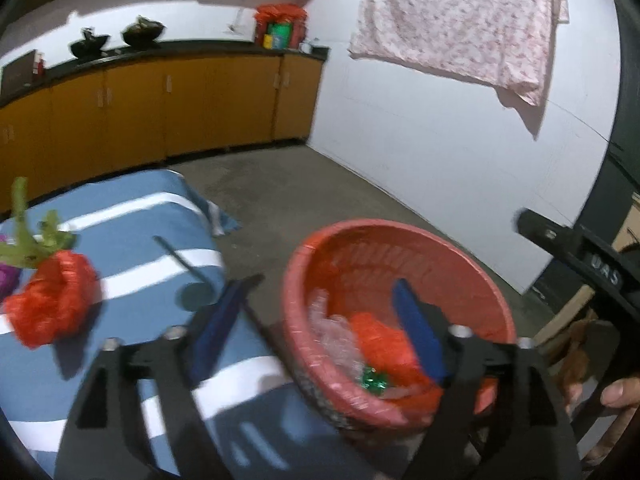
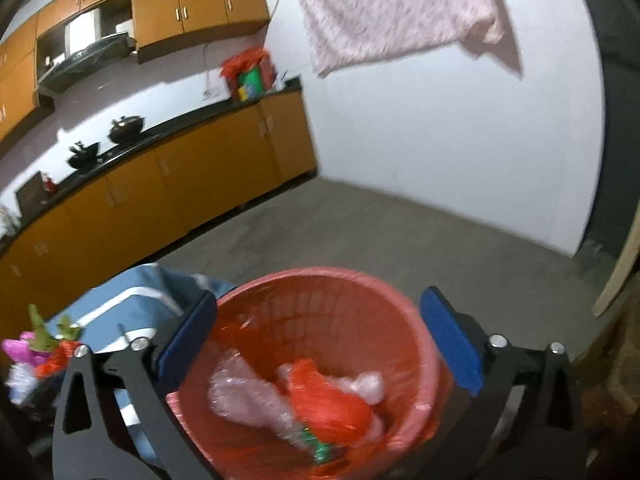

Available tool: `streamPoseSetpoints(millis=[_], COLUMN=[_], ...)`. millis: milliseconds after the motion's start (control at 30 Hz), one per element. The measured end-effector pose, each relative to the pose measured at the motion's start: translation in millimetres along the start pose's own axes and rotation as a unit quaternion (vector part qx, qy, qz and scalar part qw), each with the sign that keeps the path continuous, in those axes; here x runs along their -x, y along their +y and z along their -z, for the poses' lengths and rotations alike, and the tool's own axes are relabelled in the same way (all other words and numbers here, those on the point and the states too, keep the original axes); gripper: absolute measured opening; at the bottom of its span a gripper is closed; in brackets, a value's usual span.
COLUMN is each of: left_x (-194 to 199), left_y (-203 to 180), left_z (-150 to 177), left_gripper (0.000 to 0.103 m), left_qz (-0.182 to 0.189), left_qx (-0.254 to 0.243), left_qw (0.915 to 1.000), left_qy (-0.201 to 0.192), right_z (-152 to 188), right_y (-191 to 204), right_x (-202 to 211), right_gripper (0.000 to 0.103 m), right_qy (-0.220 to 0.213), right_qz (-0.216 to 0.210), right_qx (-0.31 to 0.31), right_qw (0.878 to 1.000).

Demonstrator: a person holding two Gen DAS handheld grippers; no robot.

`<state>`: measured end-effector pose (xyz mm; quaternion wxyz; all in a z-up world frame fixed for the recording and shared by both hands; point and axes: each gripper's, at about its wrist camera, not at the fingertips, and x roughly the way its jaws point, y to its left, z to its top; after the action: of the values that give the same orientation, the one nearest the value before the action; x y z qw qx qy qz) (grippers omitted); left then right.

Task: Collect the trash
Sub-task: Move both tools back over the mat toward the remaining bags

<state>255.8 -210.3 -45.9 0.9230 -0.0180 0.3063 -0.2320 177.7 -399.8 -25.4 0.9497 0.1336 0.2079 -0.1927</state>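
A red plastic basket (image 1: 472,264) (image 2: 360,300) stands beside the blue-and-white striped table (image 1: 120,216). It holds a red plastic bag (image 1: 380,344) (image 2: 332,404), clear bubble wrap (image 1: 332,332) (image 2: 240,396) and a green shiny scrap (image 1: 374,380) (image 2: 320,446). My left gripper (image 1: 324,292) is open and empty, one finger over the table, the other over the basket. My right gripper (image 2: 320,312) is open and empty, straddling the basket from above; its body shows in the left wrist view (image 1: 580,248). A crumpled red bag (image 1: 52,300) (image 2: 56,360) and green scraps (image 1: 28,232) (image 2: 44,332) lie on the table.
Orange kitchen cabinets (image 1: 160,104) (image 2: 180,184) with a black counter run along the far wall, with pots (image 1: 142,32) and a red bag on top. A pink cloth (image 1: 460,16) hangs on the white wall. Grey concrete floor (image 1: 304,188) lies between. Pink and purple scraps (image 2: 20,350) lie at the table's left.
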Motion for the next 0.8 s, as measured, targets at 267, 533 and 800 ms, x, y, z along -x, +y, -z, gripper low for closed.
streamPoseSetpoints(millis=[267, 533, 800], left_x=[51, 97, 143], left_y=[50, 120, 199], left_z=[16, 37, 66], left_gripper=[0.099, 0.099, 0.099], left_qz=[-0.083, -0.161, -0.256], left_qx=[-0.012, 0.018, 0.040], left_qw=[0.9962, 0.9866, 0.9658], left_qy=[-0.024, -0.019, -0.006], right_z=[19, 34, 50], right_y=[34, 80, 143], right_x=[8, 16, 29], right_gripper=[0.101, 0.101, 0.101], right_qy=[0.015, 0.041, 0.062], right_qz=[0.022, -0.035, -0.096], right_qx=[0.079, 0.100, 0.140], right_qw=[0.997, 0.994, 0.983])
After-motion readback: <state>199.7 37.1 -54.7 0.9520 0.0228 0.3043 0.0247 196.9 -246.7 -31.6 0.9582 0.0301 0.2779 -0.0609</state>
